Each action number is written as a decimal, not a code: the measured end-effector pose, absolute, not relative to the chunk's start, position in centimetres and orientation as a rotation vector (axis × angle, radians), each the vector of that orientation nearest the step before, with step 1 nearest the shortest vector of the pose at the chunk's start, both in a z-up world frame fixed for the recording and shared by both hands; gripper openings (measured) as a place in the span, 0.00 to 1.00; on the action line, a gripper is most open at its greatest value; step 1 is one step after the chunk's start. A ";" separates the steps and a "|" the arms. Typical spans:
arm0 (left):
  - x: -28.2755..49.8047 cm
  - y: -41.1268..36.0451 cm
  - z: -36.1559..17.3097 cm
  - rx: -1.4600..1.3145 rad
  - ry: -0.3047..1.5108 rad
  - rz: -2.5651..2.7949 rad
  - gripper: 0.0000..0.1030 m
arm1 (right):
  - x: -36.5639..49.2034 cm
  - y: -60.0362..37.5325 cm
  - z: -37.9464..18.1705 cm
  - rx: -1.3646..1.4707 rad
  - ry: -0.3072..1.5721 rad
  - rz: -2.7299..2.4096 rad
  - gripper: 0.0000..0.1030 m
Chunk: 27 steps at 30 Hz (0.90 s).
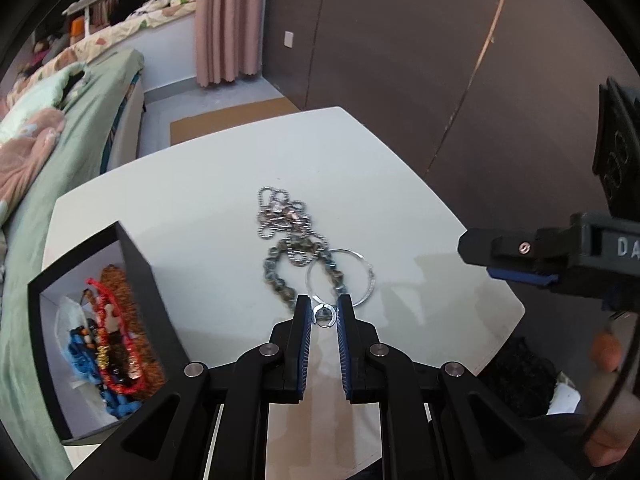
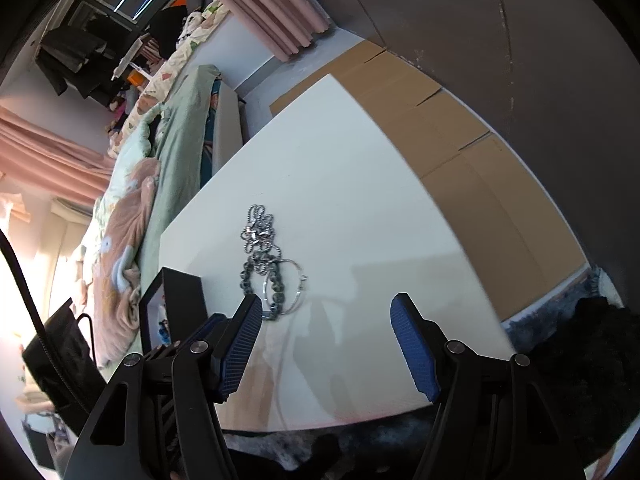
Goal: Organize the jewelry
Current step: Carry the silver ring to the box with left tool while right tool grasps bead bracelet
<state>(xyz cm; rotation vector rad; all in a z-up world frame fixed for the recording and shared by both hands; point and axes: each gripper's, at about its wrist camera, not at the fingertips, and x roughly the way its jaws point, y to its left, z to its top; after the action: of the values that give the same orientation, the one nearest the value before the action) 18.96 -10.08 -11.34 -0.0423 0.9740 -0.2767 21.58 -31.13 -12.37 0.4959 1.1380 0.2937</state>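
A pile of jewelry lies on the white table (image 1: 208, 184): a silver ball chain (image 1: 280, 216), a grey-blue bead bracelet (image 1: 280, 276) and a thin silver bangle (image 1: 362, 276). My left gripper (image 1: 324, 314) is shut on a small silver ring (image 1: 324, 316) at the near edge of the pile. A black box (image 1: 138, 268) at the left holds several colourful bracelets (image 1: 112, 344). My right gripper (image 2: 326, 312) is open and empty above the table, right of the pile (image 2: 266, 264); it also shows in the left wrist view (image 1: 520, 256).
A bed with a green and pink cover (image 1: 60, 136) runs along the table's left side. Flat cardboard (image 2: 452, 128) lies on the floor beyond the table by a dark wall. Pink curtains (image 1: 228, 20) hang at the back. A dark rug (image 2: 580, 344) lies at the right.
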 end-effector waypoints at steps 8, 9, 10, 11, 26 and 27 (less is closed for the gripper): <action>19.3 -6.1 -12.2 -0.118 1.031 -0.241 0.13 | 22.4 -27.8 -12.6 0.456 1.153 0.326 0.66; 19.2 -5.8 -12.1 -0.122 1.033 -0.240 0.13 | 22.5 -27.4 -12.6 0.454 1.155 0.329 0.66; 19.0 -5.5 -12.0 -0.113 1.029 -0.232 0.13 | 22.5 -26.9 -12.7 0.453 1.157 0.333 0.66; 18.8 -5.2 -11.9 -0.105 1.026 -0.228 0.13 | 22.6 -26.5 -12.7 0.451 1.159 0.335 0.66; 17.5 -0.7 -9.6 -0.178 0.968 -0.225 0.13 | 23.8 -20.8 -14.5 0.344 1.203 0.356 0.44; 17.4 -0.5 -9.4 -0.176 0.963 -0.211 0.13 | 23.9 -20.4 -14.6 0.332 1.205 0.357 0.43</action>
<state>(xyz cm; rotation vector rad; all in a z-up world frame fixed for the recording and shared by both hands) 17.43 -0.46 -9.42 -0.1762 0.9633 -0.2113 23.85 -20.44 -14.55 0.3316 1.2054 0.3569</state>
